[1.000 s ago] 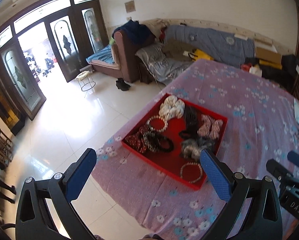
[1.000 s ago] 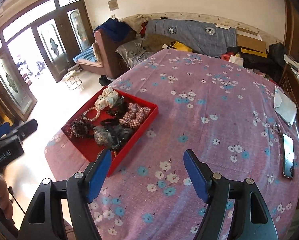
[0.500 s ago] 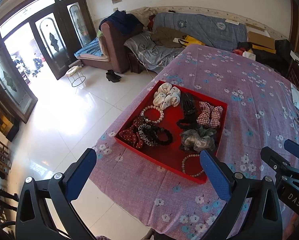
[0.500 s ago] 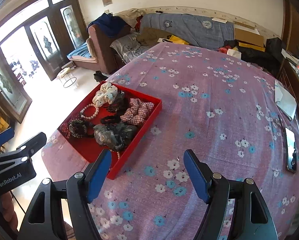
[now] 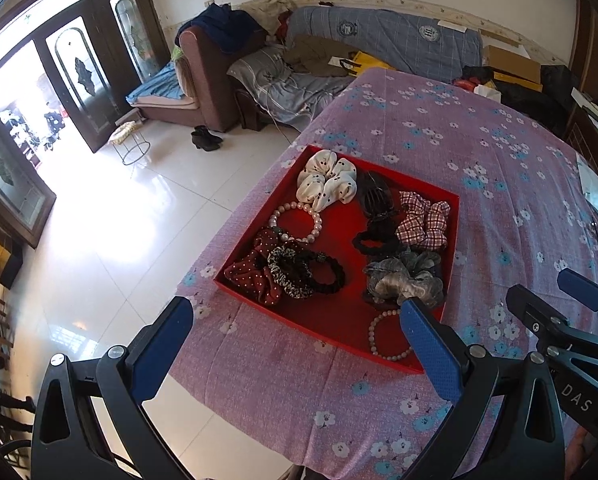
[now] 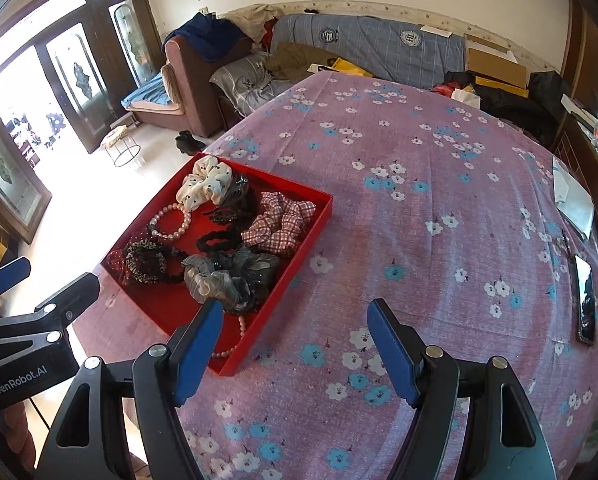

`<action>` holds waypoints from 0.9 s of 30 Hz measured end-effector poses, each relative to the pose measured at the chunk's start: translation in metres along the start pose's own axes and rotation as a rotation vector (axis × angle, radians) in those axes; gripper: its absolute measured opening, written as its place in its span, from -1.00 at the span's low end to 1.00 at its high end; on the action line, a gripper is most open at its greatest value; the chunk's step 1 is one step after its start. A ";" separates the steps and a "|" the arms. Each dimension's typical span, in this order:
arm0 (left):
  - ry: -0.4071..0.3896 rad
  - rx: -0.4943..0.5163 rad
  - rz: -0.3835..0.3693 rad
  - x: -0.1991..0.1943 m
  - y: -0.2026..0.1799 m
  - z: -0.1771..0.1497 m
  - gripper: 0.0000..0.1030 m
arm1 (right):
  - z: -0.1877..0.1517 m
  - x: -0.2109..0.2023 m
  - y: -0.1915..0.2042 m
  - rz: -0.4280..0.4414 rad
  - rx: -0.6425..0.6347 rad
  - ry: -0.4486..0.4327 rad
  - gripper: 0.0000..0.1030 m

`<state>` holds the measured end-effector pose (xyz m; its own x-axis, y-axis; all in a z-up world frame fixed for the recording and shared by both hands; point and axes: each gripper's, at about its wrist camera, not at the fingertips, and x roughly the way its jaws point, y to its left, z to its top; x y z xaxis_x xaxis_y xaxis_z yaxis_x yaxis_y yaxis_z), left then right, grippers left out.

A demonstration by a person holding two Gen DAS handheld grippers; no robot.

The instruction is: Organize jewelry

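Closest to me are the two black grippers with blue pads. The left gripper (image 5: 295, 344) hangs over the near edge of the table with its jaws wide apart and nothing between them. The right gripper (image 6: 295, 348) hangs beside it over the cloth, jaws also wide and holding nothing. Under them is a table with a purple cloth covered in small white and blue flowers (image 6: 419, 220). On the cloth near the left edge of the table sits a flat red square tray (image 5: 255, 220), and all the jewelry and hair things are inside it. At the near corner of the tray lies a small ring of pale pink beads (image 5: 381, 340). Just past it is a puffy grey hair scrunchie (image 5: 403, 276), and to the left lie a dark red dotted scrunchie (image 5: 251, 268) and a black hair band (image 5: 327, 272), touching each other. Farther in lie a bigger pink pearl bracelet (image 5: 297, 222), a red and white checked scrunchie (image 5: 423, 220) and a black hair claw (image 5: 375, 196). At the far corner is a white scrunchie with black dots (image 5: 327, 180). On the right side of the table, well apart from the tray, lie a dark phone (image 6: 585, 300) and a white paper (image 6: 573, 200). Behind the table stands a sofa under a blue blanket (image 6: 371, 46).
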<state>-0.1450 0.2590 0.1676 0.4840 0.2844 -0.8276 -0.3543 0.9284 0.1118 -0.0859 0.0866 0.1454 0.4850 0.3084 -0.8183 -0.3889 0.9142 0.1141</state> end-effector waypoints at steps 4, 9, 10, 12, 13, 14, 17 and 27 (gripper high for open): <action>0.026 -0.005 -0.021 0.012 0.006 0.004 1.00 | 0.004 0.007 0.004 -0.014 0.007 0.011 0.53; 0.047 0.000 -0.034 0.023 0.011 0.006 1.00 | 0.005 0.015 0.010 -0.032 0.011 0.030 0.53; 0.051 0.000 -0.038 0.025 0.012 0.007 1.00 | 0.005 0.016 0.011 -0.035 0.012 0.034 0.53; 0.060 0.000 -0.045 0.029 0.013 0.009 1.00 | 0.005 0.019 0.012 -0.040 0.015 0.041 0.53; 0.063 0.000 -0.048 0.030 0.014 0.009 1.00 | 0.006 0.020 0.013 -0.042 0.017 0.043 0.53; 0.065 0.001 -0.048 0.031 0.015 0.009 1.00 | 0.006 0.021 0.013 -0.043 0.019 0.045 0.53; 0.071 0.002 -0.051 0.035 0.018 0.009 1.00 | 0.007 0.025 0.016 -0.046 0.024 0.051 0.53; 0.088 -0.003 -0.056 0.045 0.029 0.012 1.00 | 0.009 0.034 0.026 -0.052 0.033 0.068 0.54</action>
<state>-0.1235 0.3013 0.1402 0.4315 0.2095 -0.8775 -0.3311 0.9415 0.0620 -0.0726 0.1228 0.1258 0.4490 0.2432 -0.8598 -0.3385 0.9368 0.0882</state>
